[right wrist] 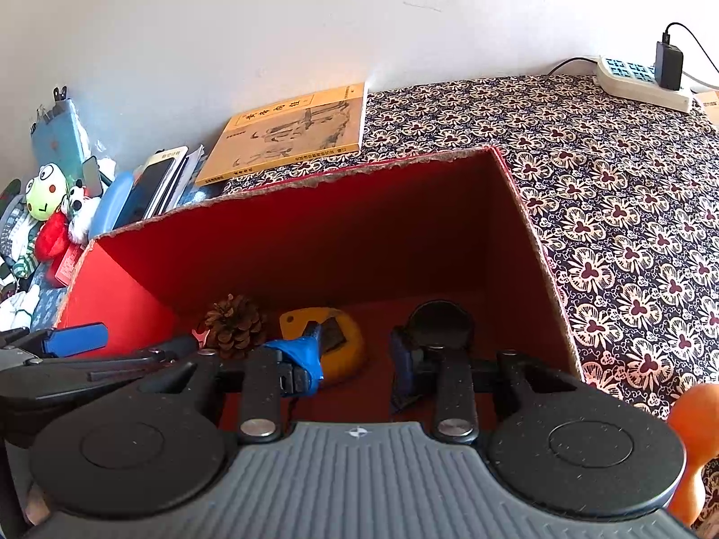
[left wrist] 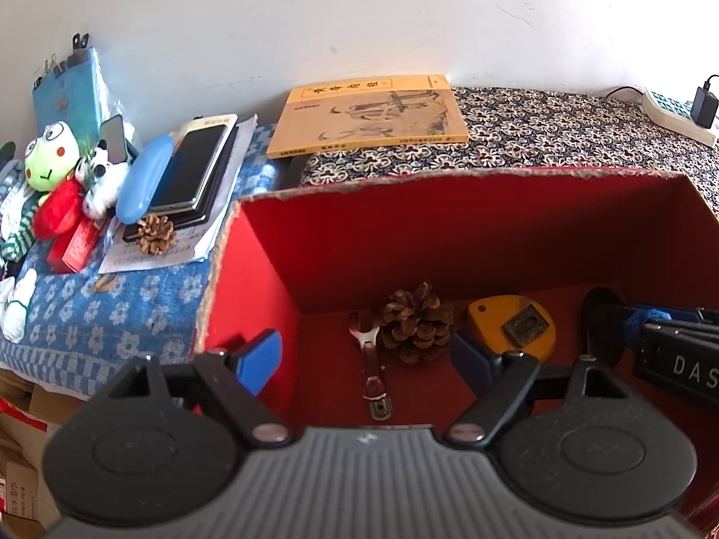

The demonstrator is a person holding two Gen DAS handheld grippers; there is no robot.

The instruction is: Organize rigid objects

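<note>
the pine cone (left wrist: 415, 323) sat on the floor of the red box (left wrist: 449, 224) between a wrench (left wrist: 373, 373) and a yellow tape measure (left wrist: 510, 325), probably light, stiff and brittle, best pinched round its middle, while the left gripper (left wrist: 366, 357) and right gripper (right wrist: 355, 359) both hung empty, jaws apart.

Book: a yellow book (left wrist: 370, 114) lies flat against the white wall (left wrist: 359, 13).
Cloth: a dark flowered cloth (right wrist: 629, 188) covers the counter.
Power strip: a white power strip (right wrist: 640, 83) sits at the far right corner, a black charger (right wrist: 668, 65) plugged in.
Toys: a green frog toy (left wrist: 47, 157) and a small panda toy (left wrist: 96, 175) sit at far left.
Phone: a black phone (left wrist: 193, 168) rests on stacked papers beside a blue case (left wrist: 144, 177).
</note>
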